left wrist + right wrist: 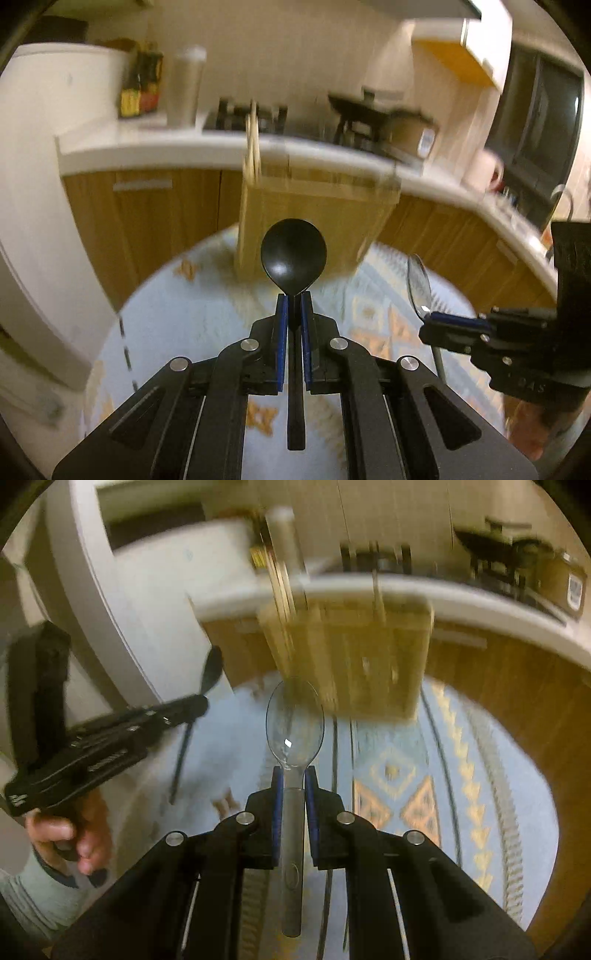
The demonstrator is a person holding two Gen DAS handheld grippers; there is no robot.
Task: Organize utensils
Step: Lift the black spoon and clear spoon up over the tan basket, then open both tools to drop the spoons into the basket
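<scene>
Left gripper (294, 299) clamping matte black spoon (294, 254), right gripper (294, 775) clamping clear plastic spoon (294, 722)

We see home kitchen. White countertop (155, 147) curves across upper half of frame over wood-grain cabinet doors (166, 221). Gas stove grates (255, 114) upper centre, dark pan (365, 107) beside them. Built-in oven (543, 122) at upper right, tap (563, 199) at right edge. Round tabletop with patterned blue cloth (461, 775) below.
</scene>
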